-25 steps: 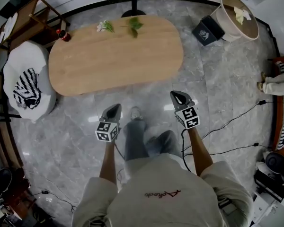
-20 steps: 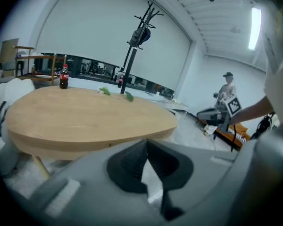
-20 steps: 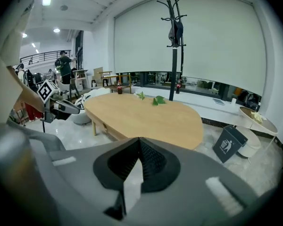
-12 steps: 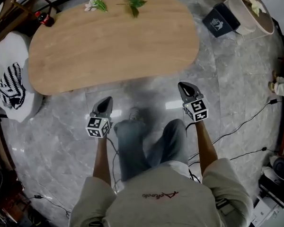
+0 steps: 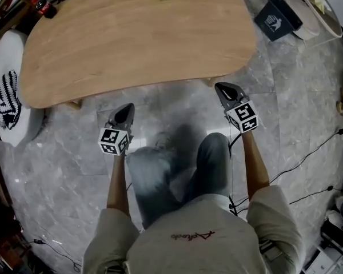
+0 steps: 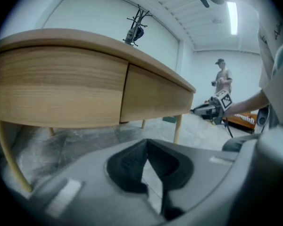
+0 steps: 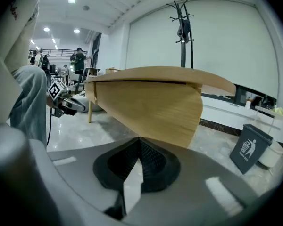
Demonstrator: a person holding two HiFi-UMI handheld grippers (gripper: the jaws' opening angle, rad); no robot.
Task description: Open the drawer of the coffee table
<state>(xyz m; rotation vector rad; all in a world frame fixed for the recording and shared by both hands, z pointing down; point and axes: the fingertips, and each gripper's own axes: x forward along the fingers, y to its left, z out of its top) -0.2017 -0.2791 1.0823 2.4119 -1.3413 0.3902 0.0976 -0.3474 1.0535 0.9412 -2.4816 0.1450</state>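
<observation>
The oval wooden coffee table (image 5: 131,44) fills the top of the head view. In the left gripper view its side panel shows a vertical seam, with the drawer front (image 6: 155,95) to the right of it, closed flush. The same panel (image 7: 146,107) looms close in the right gripper view. My left gripper (image 5: 128,108) is shut and empty, low over the floor just short of the table's near edge. My right gripper (image 5: 219,87) is shut and empty too, its tip close under the table's edge further right. Neither touches the table.
The person's bent knees (image 5: 183,164) lie between the two grippers. A white armchair with a striped cloth (image 5: 3,99) stands at the left, a dark bin (image 5: 277,17) at the upper right. Cables (image 5: 308,153) run over the grey floor. Table legs (image 6: 178,128) stand beneath.
Both grippers have sunk toward the floor as the person crouches. The table has grown larger and come closer in the head view. The jaws stay shut.
</observation>
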